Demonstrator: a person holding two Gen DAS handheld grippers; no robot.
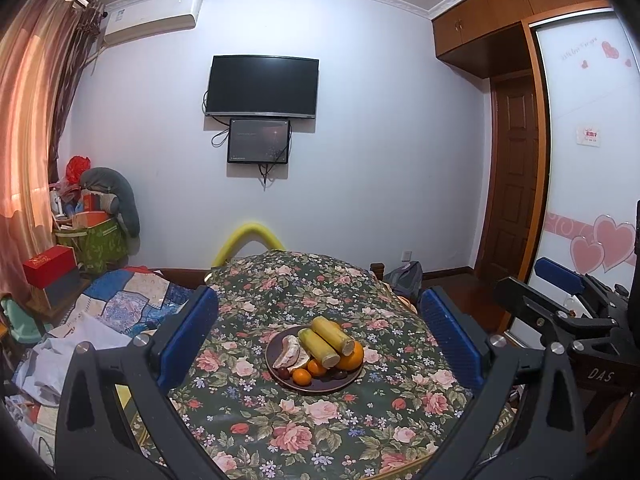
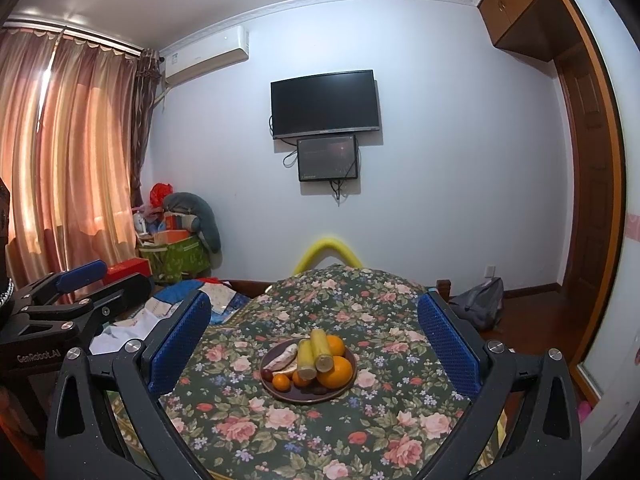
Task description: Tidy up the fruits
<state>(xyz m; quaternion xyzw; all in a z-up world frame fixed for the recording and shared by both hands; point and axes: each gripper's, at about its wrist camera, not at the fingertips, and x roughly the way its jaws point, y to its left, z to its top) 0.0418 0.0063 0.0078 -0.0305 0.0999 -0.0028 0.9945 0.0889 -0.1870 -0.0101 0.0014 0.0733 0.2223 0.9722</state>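
Above the near edge of a flower-patterned tablecloth [image 1: 320, 420], both sets of tongs hover level, pointing forward at a wall. The left gripper [image 1: 320, 336] has its blue pads [image 1: 191, 332] spread wide apart with nothing between them; the right gripper [image 2: 316, 340] is spread just as wide and empty too.

Ahead of and between each pair of pads sits a dark round plate [image 1: 308, 387] on the cloth. It holds two yellow-green cut stalks [image 1: 324, 340] lying side by side, a large orange [image 1: 351, 354] touching them, small mandarins [image 1: 302, 377], peeled citrus segments [image 1: 290, 352] and a few dark small fruits, too small to name.

Beyond the table are a wall-mounted television [image 1: 262, 86] with a smaller screen [image 1: 259, 141] beneath it, an air conditioner [image 1: 154, 16], pink curtains [image 2: 68, 152] and a pile of boxes and bags [image 1: 92, 220].

Only the left wrist view shows a wardrobe door with pink hearts [image 1: 600, 240] and the right gripper at its right edge. Only the right wrist view shows a second orange [image 2: 335, 345] behind the stalks, a grey backpack [image 2: 482, 302] on the floor, and the left gripper at its left edge.
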